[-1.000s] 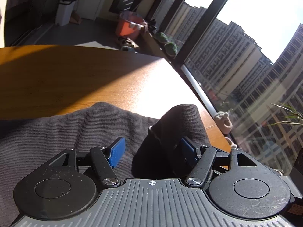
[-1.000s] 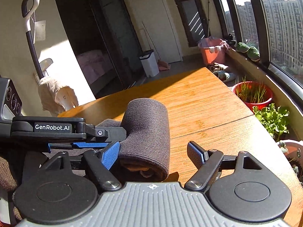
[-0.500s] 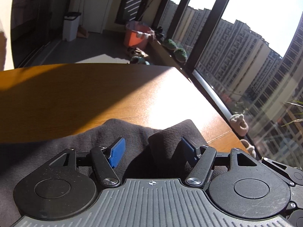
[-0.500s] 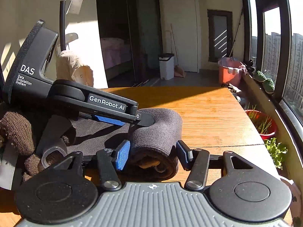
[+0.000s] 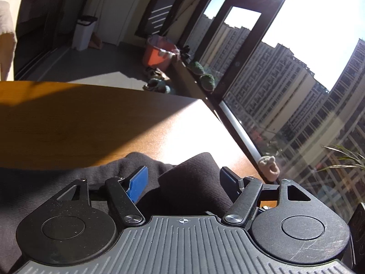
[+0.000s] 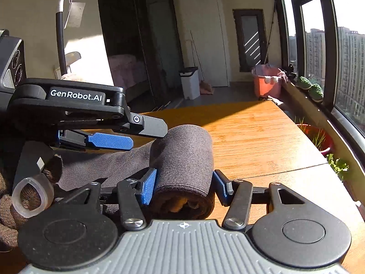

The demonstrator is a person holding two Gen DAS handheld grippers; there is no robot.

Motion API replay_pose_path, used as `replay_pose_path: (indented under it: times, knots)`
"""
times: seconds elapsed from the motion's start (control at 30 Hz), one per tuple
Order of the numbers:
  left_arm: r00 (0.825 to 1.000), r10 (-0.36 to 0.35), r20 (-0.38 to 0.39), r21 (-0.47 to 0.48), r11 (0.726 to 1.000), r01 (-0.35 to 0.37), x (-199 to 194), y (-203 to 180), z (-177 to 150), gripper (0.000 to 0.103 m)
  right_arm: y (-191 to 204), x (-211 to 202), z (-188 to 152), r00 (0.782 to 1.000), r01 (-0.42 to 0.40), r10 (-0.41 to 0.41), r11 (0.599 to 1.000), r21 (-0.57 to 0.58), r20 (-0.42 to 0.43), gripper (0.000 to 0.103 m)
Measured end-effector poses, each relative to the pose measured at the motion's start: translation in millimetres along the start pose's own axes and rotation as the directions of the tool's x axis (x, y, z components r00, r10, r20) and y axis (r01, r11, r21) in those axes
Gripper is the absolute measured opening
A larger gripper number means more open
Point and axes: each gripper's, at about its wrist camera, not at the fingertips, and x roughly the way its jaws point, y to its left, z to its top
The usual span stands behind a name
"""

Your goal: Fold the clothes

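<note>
A dark grey ribbed garment [image 6: 109,166] lies on the wooden table [image 6: 262,141], its right end wound into a thick roll [image 6: 189,153]. My right gripper [image 6: 184,188] is shut on the near end of that roll, a blue pad pressed against each side. My left gripper [image 6: 136,134] hovers from the left just above the flat part, its tip beside the roll. In the left wrist view a hump of the same fabric [image 5: 194,178] rises between the wide-apart fingers of the left gripper [image 5: 184,178], which is open. Flat cloth [image 5: 45,178] spreads to its left.
The table's right edge runs along a big window, with a red planter [image 6: 317,137] and leafy plants [image 6: 337,164] below it. An orange bucket [image 6: 267,86] and white bin [image 6: 190,82] stand on the floor beyond. A knitted-gloved hand [image 6: 9,196] holds the left gripper.
My right gripper's fingers have come in from wide apart onto the sides of the roll. The left gripper has shifted across the garment and tilted, and the fabric hump sits lower in its view.
</note>
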Motion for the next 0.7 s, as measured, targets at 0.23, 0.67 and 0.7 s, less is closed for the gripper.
replay_pose_path:
  times: [0.23, 0.67, 0.7]
  knots:
    - [0.996, 0.087, -0.022, 0.022, 0.996, -0.087, 12.2, 10.1, -11.6, 0.085, -14.5, -1.0, 2.1, 0.998, -0.059, 0.061, 0.993, 0.099, -0.021, 0.078]
    - [0.996, 0.084, -0.017, -0.012, 0.996, -0.084, 5.3, 14.0, -9.5, 0.088, -28.3, 11.0, -2.4, 0.990, -0.126, 0.137, 0.973, 0.196, -0.040, 0.053]
    - [0.997, 0.078, -0.011, -0.023, 0.997, -0.078, 2.8, 15.2, -10.0, 0.088, -22.4, 10.9, -1.7, 0.992, -0.111, 0.118, 0.981, 0.159, -0.039, 0.053]
